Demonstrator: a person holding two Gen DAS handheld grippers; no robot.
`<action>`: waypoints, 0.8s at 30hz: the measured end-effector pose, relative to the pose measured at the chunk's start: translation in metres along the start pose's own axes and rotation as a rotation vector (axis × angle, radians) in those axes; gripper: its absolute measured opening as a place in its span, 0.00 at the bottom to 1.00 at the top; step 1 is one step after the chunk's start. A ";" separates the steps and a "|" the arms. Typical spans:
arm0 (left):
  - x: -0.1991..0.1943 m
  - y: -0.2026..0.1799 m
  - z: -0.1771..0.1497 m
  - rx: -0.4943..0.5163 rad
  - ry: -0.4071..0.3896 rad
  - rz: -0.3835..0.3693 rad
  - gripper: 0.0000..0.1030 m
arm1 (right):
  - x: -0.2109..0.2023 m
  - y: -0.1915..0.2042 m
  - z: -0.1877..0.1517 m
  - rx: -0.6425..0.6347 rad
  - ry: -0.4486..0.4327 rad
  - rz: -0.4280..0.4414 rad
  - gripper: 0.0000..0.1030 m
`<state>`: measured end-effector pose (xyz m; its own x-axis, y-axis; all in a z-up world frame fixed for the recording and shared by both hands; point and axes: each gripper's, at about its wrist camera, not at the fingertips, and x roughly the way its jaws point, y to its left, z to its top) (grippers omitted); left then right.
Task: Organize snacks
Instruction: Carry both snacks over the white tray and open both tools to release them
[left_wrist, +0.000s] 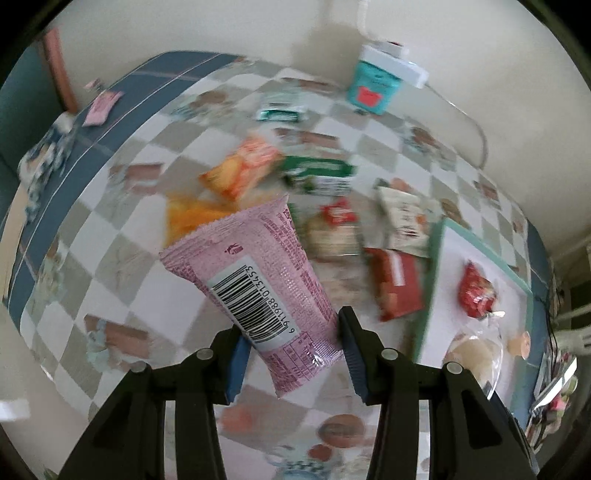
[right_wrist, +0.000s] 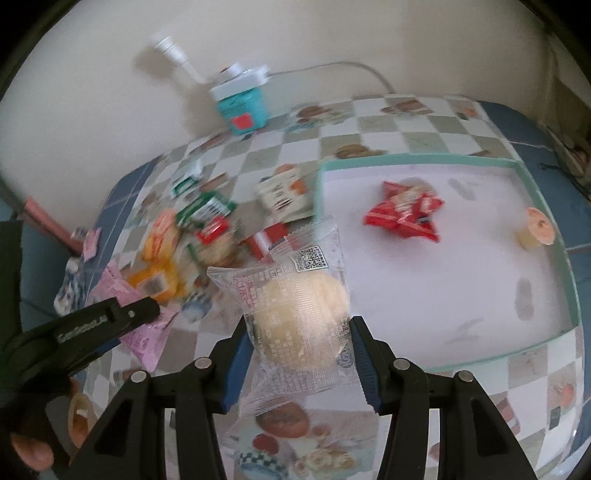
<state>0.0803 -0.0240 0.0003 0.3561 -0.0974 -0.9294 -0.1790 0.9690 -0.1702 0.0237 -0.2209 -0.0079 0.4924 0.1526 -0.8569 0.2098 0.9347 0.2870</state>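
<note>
My left gripper (left_wrist: 291, 356) pinches a light, crinkly pink packet (left_wrist: 255, 291); my right gripper (right_wrist: 299, 363) clamps a soft bun wrapper (right_wrist: 291, 317), both above the table (right_wrist: 380, 122). Tray (right_wrist: 569, 295) at 2 o'clock; squeeze gently.

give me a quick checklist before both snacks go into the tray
1. Left tongs gripping the pink packet: ok, pads pinch its lower end and it hangs clear of the table.
2. Right tongs gripping the clear bun packet: ok, both pads press its sides.
3. Free floor in the tray: ok, only a red packet and a small jelly cup lie in it.
4. Tray rim clearance: cannot tell, pictures are blurred and the height over the rim is unclear.
5. Tongs clear of each other: ok, the left tongs sit well off to the side in the right wrist view.
6. Pile of snacks left on the table: not ok, several packets unsorted.
</note>
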 end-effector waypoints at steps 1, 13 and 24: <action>0.001 -0.008 0.001 0.013 0.000 -0.004 0.46 | -0.001 -0.006 0.003 0.017 -0.004 -0.005 0.53; 0.018 -0.114 -0.015 0.202 0.021 -0.031 0.47 | -0.014 -0.101 0.026 0.229 -0.045 -0.112 0.53; 0.043 -0.188 -0.044 0.352 0.073 -0.074 0.47 | -0.023 -0.175 0.026 0.368 -0.055 -0.240 0.53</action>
<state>0.0893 -0.2198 -0.0220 0.2872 -0.1743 -0.9419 0.1763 0.9761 -0.1269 -0.0027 -0.3966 -0.0273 0.4350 -0.0815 -0.8967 0.6059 0.7632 0.2246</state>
